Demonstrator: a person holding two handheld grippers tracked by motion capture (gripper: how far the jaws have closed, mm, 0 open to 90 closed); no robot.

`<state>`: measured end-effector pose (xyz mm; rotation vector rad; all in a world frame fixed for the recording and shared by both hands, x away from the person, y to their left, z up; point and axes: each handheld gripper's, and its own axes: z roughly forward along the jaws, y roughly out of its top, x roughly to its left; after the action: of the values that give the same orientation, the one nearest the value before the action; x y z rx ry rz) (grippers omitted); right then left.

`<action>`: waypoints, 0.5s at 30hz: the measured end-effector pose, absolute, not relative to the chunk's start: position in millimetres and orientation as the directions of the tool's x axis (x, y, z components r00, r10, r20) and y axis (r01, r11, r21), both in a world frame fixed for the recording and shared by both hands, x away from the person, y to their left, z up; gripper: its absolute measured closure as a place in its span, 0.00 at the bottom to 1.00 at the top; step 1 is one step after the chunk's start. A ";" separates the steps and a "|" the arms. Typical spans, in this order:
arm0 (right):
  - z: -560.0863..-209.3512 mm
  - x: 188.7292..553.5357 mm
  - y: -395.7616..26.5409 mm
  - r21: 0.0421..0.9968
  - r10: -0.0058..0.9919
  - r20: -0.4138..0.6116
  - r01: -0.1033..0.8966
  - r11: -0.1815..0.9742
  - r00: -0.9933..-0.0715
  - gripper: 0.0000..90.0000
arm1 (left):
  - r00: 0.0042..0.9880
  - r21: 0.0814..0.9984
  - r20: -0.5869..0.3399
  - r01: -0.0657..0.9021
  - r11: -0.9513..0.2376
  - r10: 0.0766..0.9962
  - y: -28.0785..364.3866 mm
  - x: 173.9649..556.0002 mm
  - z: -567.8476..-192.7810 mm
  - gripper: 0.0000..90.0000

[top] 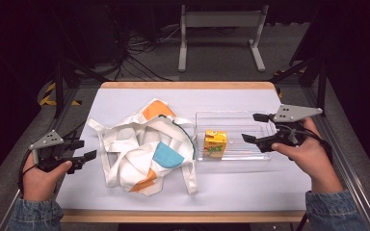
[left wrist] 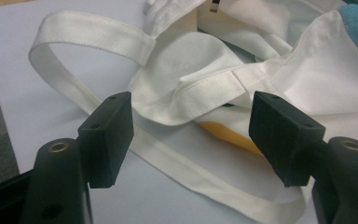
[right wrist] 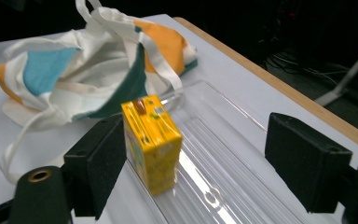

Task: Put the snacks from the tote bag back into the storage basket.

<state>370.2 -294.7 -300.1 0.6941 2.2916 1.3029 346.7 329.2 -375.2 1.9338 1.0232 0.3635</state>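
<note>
So the yellow juice carton (top: 215, 144) is standing upright inside the clear plastic tray (top: 250, 120), at the tray's left end, the end closest to the cloth bag; nothing's touching it. The right claw (top: 257, 127) hangs over the tray's right half, well apart from the carton, jaws spread wide with nothing between them; in the right gripper view the carton (right wrist: 151, 142) sits ahead of the jaws, not in their gap. The tote bag (top: 144, 147), white with orange and blue patches, lies crumpled just left of the tray on the counter (top: 241, 178), straps sprawled out. The left claw (top: 84, 151) sits at the bag's left side, jaws open too, gripping nothing; a strap (left wrist: 177, 163) runs across the counter below them.
</note>
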 end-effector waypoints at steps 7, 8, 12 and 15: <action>-310.3 352.3 -331.7 0.905 0.689 -0.073 0.243 0.350 -0.721 0.23 | 0.608 0.855 -0.097 0.456 -0.246 0.788 330.7 342.3 -379.8 0.30; -314.1 349.1 -337.4 0.907 0.706 -0.073 0.248 0.341 -0.704 0.23 | 0.610 0.859 -0.094 0.450 -0.245 0.787 329.8 341.7 -380.9 0.30; -330.4 340.1 -352.4 0.914 0.746 -0.051 0.269 0.302 -0.664 0.23 | 0.610 0.865 -0.091 0.440 -0.240 0.787 328.5 337.1 -385.4 0.29; -343.6 334.4 -359.8 0.922 0.771 -0.021 0.285 0.261 -0.636 0.23 | 0.615 0.868 -0.095 0.436 -0.238 0.783 329.3 334.0 -389.4 0.30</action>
<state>334.4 -359.8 -343.6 0.9548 2.0631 1.3585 334.0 329.3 -389.4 1.8733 0.9755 0.4494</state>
